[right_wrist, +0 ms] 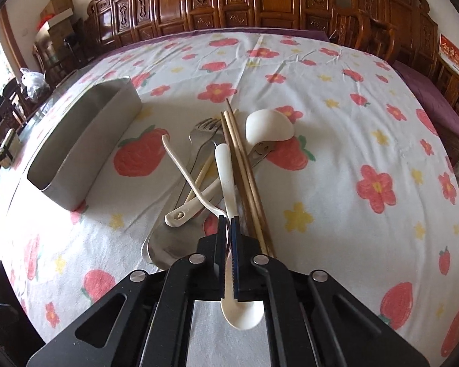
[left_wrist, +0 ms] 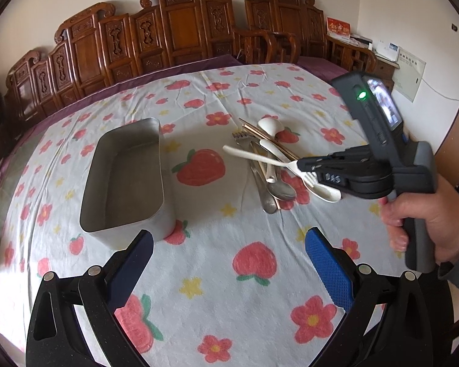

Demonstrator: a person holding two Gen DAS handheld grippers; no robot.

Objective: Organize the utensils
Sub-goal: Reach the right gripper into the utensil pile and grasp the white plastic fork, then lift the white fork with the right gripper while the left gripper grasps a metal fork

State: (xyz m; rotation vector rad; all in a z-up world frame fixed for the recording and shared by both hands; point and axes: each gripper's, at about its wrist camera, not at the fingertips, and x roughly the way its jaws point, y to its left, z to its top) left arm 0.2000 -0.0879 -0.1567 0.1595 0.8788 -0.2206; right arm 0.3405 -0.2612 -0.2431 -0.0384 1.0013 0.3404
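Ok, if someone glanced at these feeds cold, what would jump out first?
Probably the right claw, shut on a white spoon whose handle points out over the heap and whose bowl sits back between the fingers. Next, the heap of utensils itself, crossed on the strawberry-print cloth: chopsticks, forks and spoons. To its left stands the metal tin, nothing visible inside, with the left claw open in front of it.

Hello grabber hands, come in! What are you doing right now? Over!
Right gripper shut on white spoon. Left gripper open, empty. Metal tin empty, waiting. Spoon lies tangled in utensil pile.
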